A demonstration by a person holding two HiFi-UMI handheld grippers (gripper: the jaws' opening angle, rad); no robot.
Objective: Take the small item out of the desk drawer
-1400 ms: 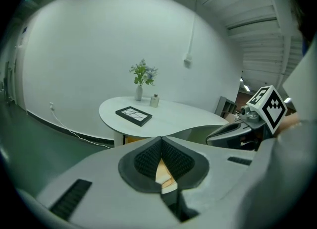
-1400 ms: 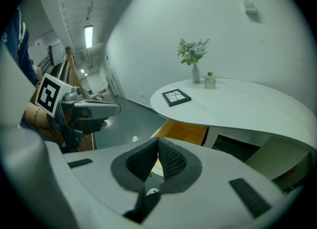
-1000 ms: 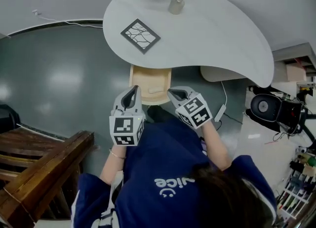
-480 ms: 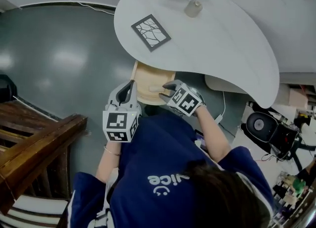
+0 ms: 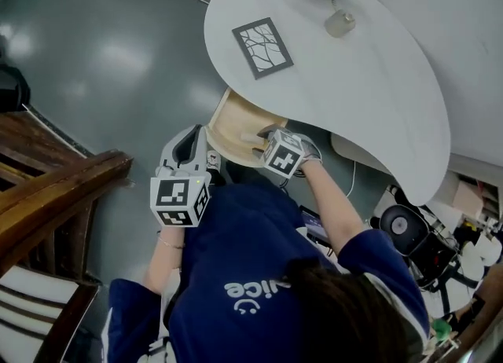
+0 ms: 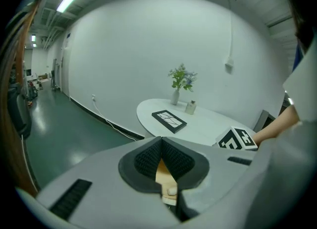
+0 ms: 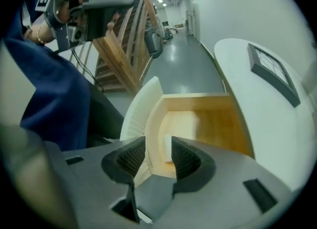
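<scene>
A glossy grey-green floor surrounds the curved white worktop; its pale wooden drawer stands open. The left claw is clenched, empty. The right claw is opening toward the small white item inside, nothing pinched; best straddle it squarely before closing.

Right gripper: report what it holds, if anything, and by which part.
Nothing. The right gripper has its jaws opening astride the front wall of the drawer without pinching it. The small white item lies inside, untouched.
</scene>
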